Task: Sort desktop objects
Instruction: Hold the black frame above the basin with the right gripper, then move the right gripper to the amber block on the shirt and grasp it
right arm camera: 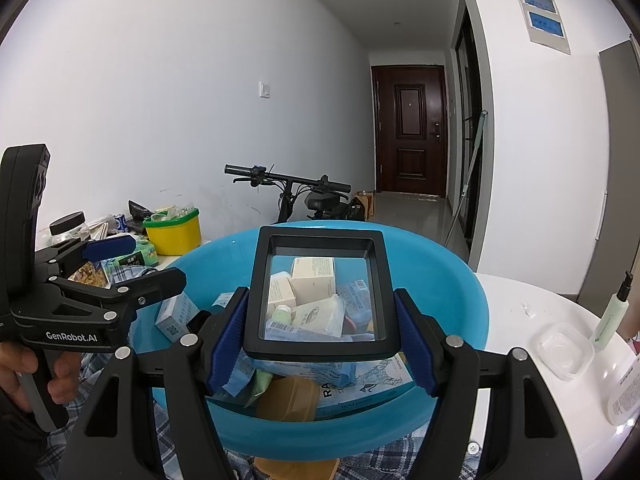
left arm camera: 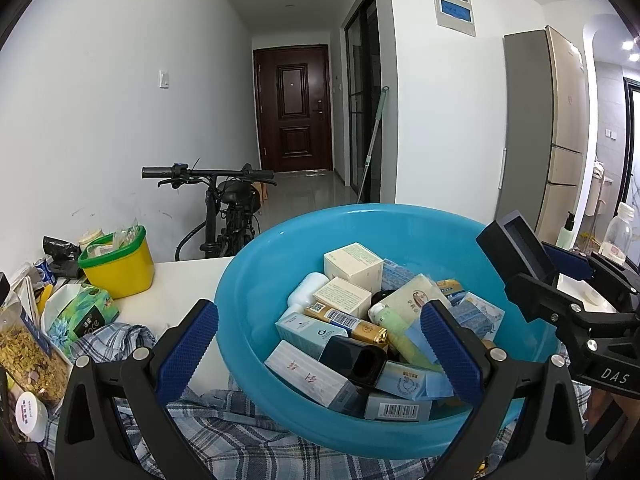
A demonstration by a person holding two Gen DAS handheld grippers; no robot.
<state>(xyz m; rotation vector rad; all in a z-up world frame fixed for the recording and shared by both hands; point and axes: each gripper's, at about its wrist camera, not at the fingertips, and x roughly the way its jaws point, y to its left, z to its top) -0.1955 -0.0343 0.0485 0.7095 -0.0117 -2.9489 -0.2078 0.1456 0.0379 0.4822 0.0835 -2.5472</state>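
The right gripper point(right arm camera: 320, 332) is clamped on a black frame case point(right arm camera: 320, 292) with a clear window, blue pads pressing its two side edges, and it holds the case up over the blue basin point(right arm camera: 460, 300), tilted so the boxes inside the basin show straight through the window. My read is that the side grip keeps the clear film untouched and the case steady while it hangs above the pile. From the left wrist view the same black frame case point(left arm camera: 516, 244) sits at the basin's right rim, end-on. The left gripper point(left arm camera: 320, 340) hangs over the basin's near side with its jaws spread wide and nothing between them; one finger is outside the near-left wall, the other over the heap, which looks like a hand parked and ready for a next pick. Inside the basin lie cream cartons point(left arm camera: 352, 266), a gold-and-white tube point(left arm camera: 344, 322), pale blue boxes and a black cap-like piece point(left arm camera: 354, 360), jumbled together. Left of the basin stands a yellow tub point(left arm camera: 118, 266) with a green rim, near but not touching. Under the basin, a plaid cloth point(left arm camera: 224, 432) spreads toward the camera.
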